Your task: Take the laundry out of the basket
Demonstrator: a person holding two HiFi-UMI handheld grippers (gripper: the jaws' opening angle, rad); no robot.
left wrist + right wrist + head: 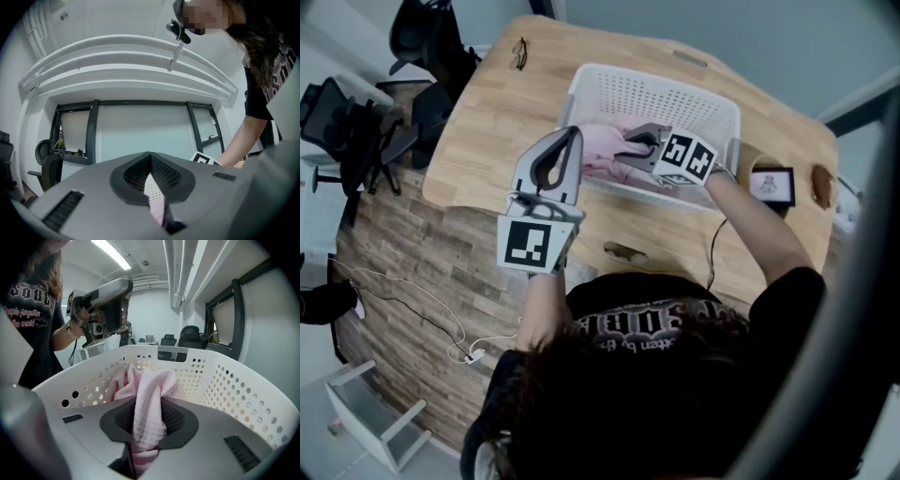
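Note:
A white perforated laundry basket (712, 103) stands on the wooden table (478, 150). Pink laundry (602, 150) lies inside it. My right gripper (637, 146) reaches into the basket from the right and is shut on a fold of the pink cloth (159, 380), which bunches up between its pads (174, 416). The basket's wall (234, 385) curves round behind the cloth. My left gripper (572, 136) is held above the basket's near left corner, tilted upward, shut with nothing in it. Its tips (150, 158) meet against the windows and ceiling.
A pair of glasses (519, 52) lies at the table's far left. A small framed screen (772, 185) and a brown round object (820, 186) sit right of the basket. Black office chairs (427, 42) stand left of the table. A cable (422, 309) and a white stand (380, 417) are on the floor.

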